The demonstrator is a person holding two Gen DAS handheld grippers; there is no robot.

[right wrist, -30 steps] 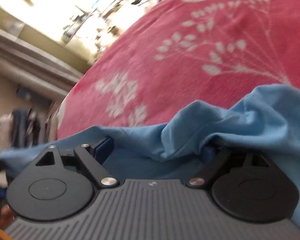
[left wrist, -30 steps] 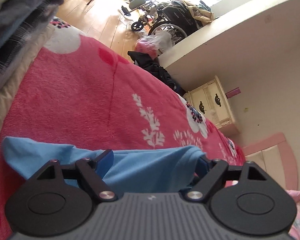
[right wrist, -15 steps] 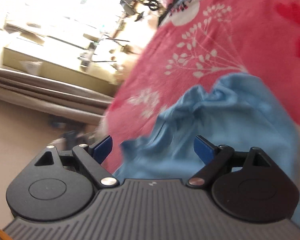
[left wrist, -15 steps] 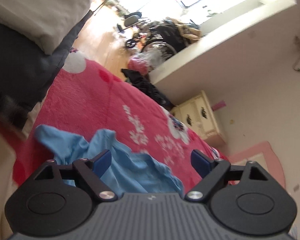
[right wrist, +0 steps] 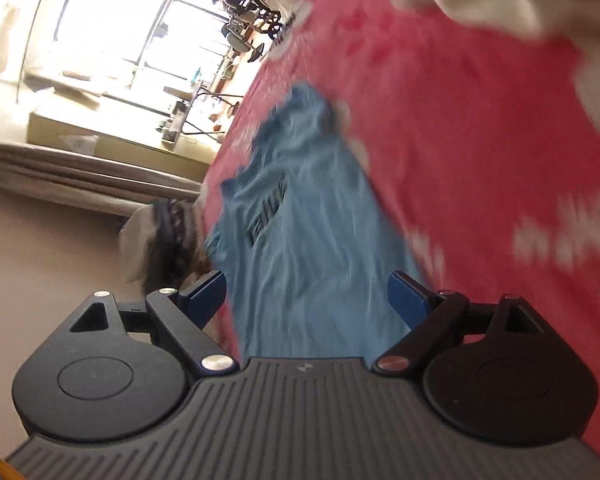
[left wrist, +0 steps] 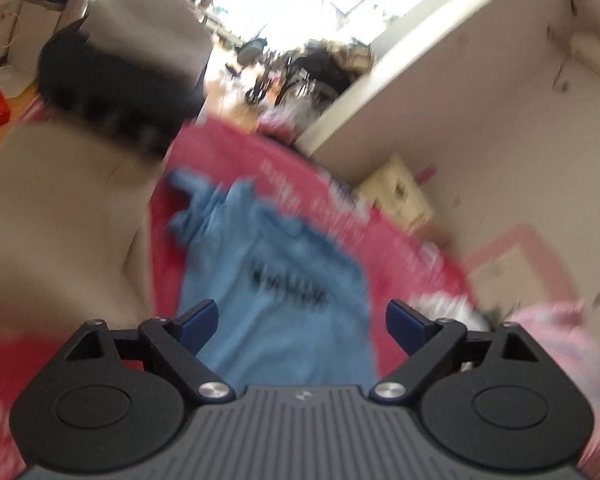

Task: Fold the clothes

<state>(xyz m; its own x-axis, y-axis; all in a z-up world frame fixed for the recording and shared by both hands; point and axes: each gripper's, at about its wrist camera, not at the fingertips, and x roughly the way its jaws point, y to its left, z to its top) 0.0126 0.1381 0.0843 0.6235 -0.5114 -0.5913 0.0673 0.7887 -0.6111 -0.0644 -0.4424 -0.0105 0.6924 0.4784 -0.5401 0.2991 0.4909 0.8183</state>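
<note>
Bedspread (left wrist: 228,152): red, with white flower print; it lies below and ahead of both tongs and carries the garment.
Blue T-shirt (left wrist: 284,280): spread lengthwise on the bedspread, rumpled, dark lettering up; you see it running forward from between the fingers of each tool. In the right view (right wrist: 300,216) it stretches away towards the window.
Handling: judge it light, limp and quick to wrinkle; it will sag, so take hold at a hem edge or a shoulder seam.
Left tongs (left wrist: 302,322): fingers wide apart, gripping nothing, raised above the near part of the shirt.
Right tongs (right wrist: 306,294): likewise spread, empty, above the shirt.
</note>
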